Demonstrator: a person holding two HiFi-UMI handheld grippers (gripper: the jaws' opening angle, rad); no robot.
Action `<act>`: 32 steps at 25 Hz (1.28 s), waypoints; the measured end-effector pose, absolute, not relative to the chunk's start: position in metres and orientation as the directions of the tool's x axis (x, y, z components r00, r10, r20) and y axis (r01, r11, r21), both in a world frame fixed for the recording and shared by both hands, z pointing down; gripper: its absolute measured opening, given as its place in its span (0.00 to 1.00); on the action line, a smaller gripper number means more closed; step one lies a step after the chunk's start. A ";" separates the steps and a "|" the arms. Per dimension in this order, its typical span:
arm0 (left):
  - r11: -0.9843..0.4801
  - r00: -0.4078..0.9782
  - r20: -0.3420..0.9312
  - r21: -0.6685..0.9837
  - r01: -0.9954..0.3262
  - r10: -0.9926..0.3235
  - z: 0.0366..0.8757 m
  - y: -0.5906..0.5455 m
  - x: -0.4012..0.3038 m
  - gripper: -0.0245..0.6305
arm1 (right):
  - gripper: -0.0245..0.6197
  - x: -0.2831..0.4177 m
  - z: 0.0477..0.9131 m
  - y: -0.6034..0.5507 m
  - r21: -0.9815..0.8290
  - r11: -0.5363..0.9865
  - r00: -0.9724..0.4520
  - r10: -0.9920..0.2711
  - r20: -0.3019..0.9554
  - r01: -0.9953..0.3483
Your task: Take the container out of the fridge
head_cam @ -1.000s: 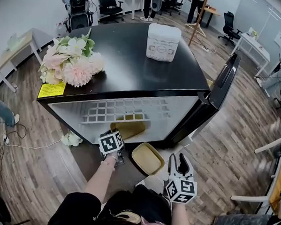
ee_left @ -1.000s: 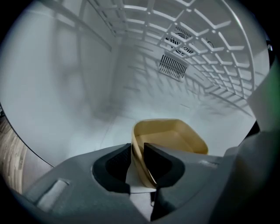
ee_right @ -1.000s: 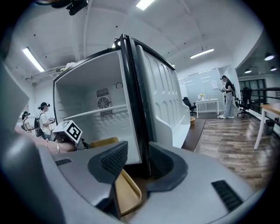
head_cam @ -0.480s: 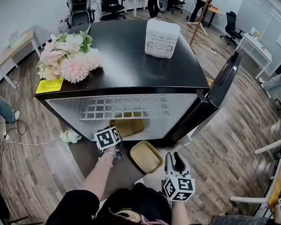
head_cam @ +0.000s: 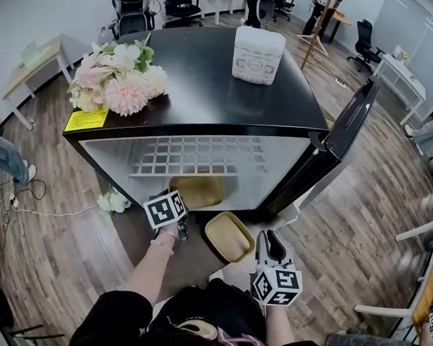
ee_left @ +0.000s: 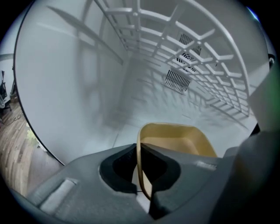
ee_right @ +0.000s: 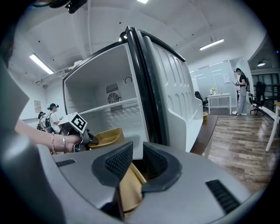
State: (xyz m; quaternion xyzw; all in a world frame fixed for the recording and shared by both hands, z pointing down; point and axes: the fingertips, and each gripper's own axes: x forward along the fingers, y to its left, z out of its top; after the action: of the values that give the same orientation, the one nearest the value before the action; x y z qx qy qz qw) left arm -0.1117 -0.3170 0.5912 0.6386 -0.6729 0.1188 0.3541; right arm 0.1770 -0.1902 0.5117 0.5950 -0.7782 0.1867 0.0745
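Observation:
A yellow container [head_cam: 196, 189] sits on the floor of the open fridge [head_cam: 206, 103], under the white wire shelf [head_cam: 195, 157]. My left gripper [head_cam: 176, 205] reaches into the fridge and is shut on the container's near rim [ee_left: 139, 144]; the rest of the container [ee_left: 179, 140] stretches away behind the jaws. A second, shallower yellow tray [head_cam: 229, 236] lies outside, in front of the fridge. My right gripper [head_cam: 270, 242] is at this tray's right edge. Its jaws are closing, a gap still shows between the pads, and the yellow edge [ee_right: 129, 188] lies low between them.
The black fridge door [head_cam: 341, 143] stands open to the right. On the fridge top are a bunch of pink flowers [head_cam: 120, 80] and a white paper pack [head_cam: 259, 55]. Wood floor, desks, office chairs and people surround the fridge.
The left gripper has edged in toward the fridge and its jaws have closed on the container's rim. The right gripper's fingers have drawn closer together beside the yellow tray.

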 end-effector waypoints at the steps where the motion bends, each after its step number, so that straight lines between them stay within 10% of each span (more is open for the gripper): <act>1: 0.150 0.068 0.624 0.289 -0.946 -0.778 0.589 -0.314 -0.112 0.06 | 0.16 0.176 0.512 -0.189 -0.205 0.224 -0.283 -0.898 0.337 -0.953; 32: 0.105 0.093 0.623 0.273 -0.956 -0.777 0.594 -0.187 -0.162 0.05 | 0.12 0.127 0.523 -0.123 -0.178 0.248 -0.299 -0.879 0.372 -0.952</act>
State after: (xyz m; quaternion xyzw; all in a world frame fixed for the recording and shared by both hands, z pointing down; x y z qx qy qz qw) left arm -0.1625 -0.1869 0.5942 0.6560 -0.6606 0.1316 0.3406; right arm 0.1266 -0.1232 0.5226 0.5839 -0.7839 0.1869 0.0983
